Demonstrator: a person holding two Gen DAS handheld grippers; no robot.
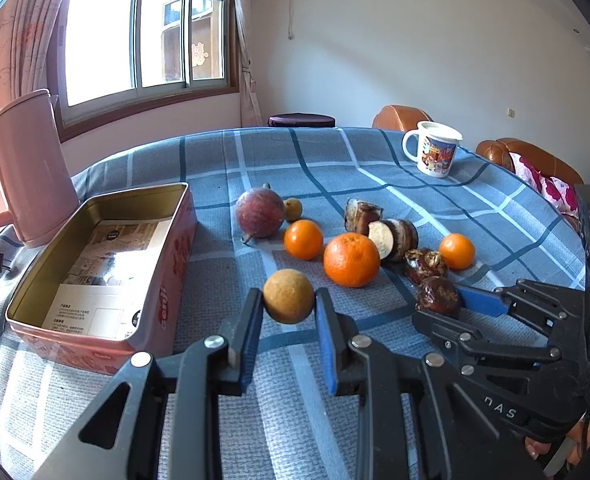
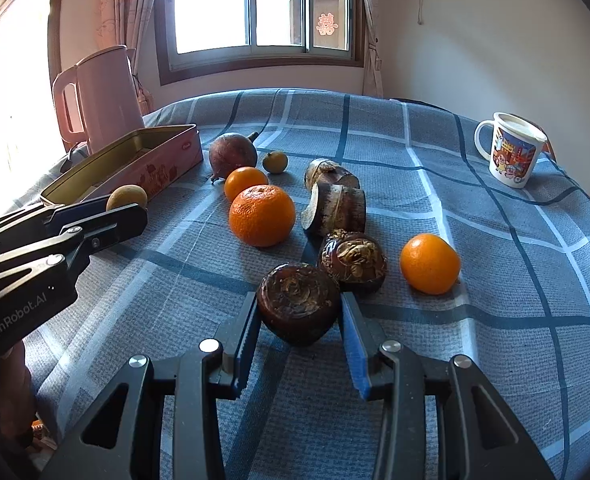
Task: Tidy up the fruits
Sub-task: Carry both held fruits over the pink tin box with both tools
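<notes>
Left claw (image 1: 289,308) clamped on tan fruit (image 1: 288,296), fruit between pads, low over worktop (image 1: 375,152); tin (image 1: 95,256) open at 10 o'clock from it, long axis running 7 to 1, nearer left hand; right claw (image 2: 299,312) clamped on brown bulb (image 2: 298,304), bulb resting on cloth; tin far at 10 o'clock from right claw, oranges (image 2: 262,215) between.

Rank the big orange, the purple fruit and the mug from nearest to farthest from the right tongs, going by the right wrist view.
1. Big orange, just ahead, slightly left.
2. Purple fruit, farther back, by the tin.
3. Mug, far right corner.
</notes>
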